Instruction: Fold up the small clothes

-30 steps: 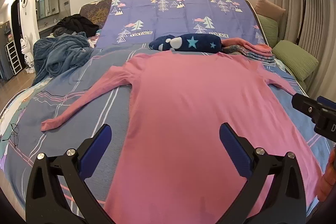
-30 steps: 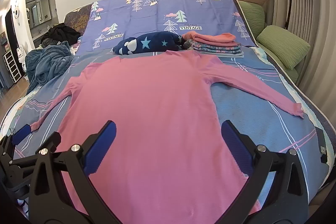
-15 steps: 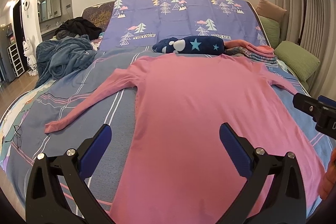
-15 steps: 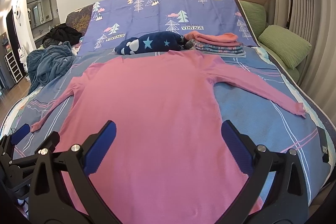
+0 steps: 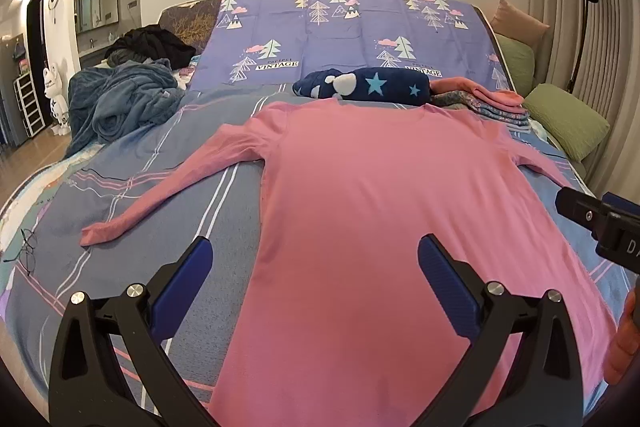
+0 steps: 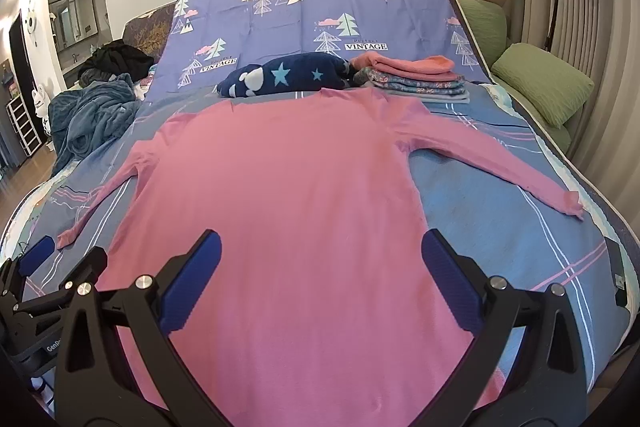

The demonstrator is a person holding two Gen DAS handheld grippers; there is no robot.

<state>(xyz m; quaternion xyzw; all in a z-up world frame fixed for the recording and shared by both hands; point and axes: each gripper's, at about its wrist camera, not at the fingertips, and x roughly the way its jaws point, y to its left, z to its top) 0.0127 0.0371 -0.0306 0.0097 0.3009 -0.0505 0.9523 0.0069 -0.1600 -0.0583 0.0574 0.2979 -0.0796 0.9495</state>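
A pink long-sleeved shirt (image 5: 380, 195) (image 6: 288, 195) lies flat on the bed, both sleeves spread out, hem towards me. My left gripper (image 5: 315, 267) hovers open above the shirt's lower left part, holding nothing. My right gripper (image 6: 320, 263) stands open above the lower middle of the shirt, also empty. The left sleeve's cuff (image 5: 98, 233) rests on the striped sheet. The right sleeve's cuff (image 6: 570, 203) lies near the bed's right edge. In the left wrist view the right gripper's body (image 5: 604, 223) shows at the right edge, with a hand (image 5: 626, 343) below it.
A stack of folded clothes (image 6: 412, 77) and a navy star-patterned bundle (image 6: 284, 77) sit beyond the shirt's collar. A blue blanket heap (image 5: 120, 99) lies at the left. Green pillows (image 6: 544, 83) line the right side. Eyeglasses (image 5: 26, 251) rest near the bed's left edge.
Both views have shifted slightly, so the shirt sits a little further right in the left wrist view. The shirt itself has not moved; both grippers stay open.
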